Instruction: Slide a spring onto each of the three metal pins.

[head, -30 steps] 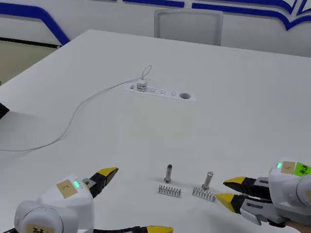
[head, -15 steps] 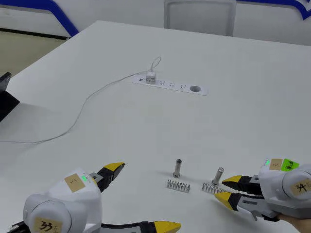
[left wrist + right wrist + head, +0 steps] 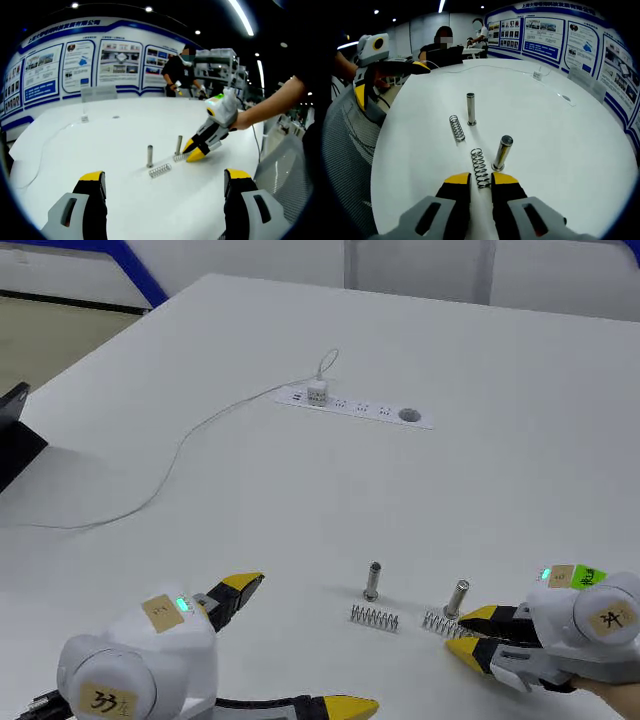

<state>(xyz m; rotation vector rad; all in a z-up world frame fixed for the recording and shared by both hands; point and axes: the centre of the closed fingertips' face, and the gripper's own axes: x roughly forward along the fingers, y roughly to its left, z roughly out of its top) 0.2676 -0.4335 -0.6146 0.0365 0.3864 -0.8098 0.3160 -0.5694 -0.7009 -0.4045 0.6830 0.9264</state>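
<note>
On the white surface (image 3: 450, 490), near its front edge, two metal pins stand upright and apart: one pin (image 3: 458, 598) just beside the right hand-held gripper (image 3: 460, 631), the other pin (image 3: 374, 580) further left. A spring lies flat in front of each. The near end of the right spring (image 3: 480, 167) lies in the narrow gap between the right hand-held gripper's jaws, which sit low over the surface and are not seen to pinch it. The left spring (image 3: 374, 617) lies untouched. The left hand-held gripper (image 3: 298, 643) hovers well to the left with its jaws spread wide and nothing between them.

Beyond the pins the surface runs bare to a power strip (image 3: 355, 408) with a white plug (image 3: 317, 393). Its cable (image 3: 170, 465) trails towards the left edge, where a dark object (image 3: 15, 440) sits. A chair (image 3: 420, 265) stands at the far edge. In the gripper views, blue-trimmed wall panels (image 3: 75, 62) and other people stand behind.
</note>
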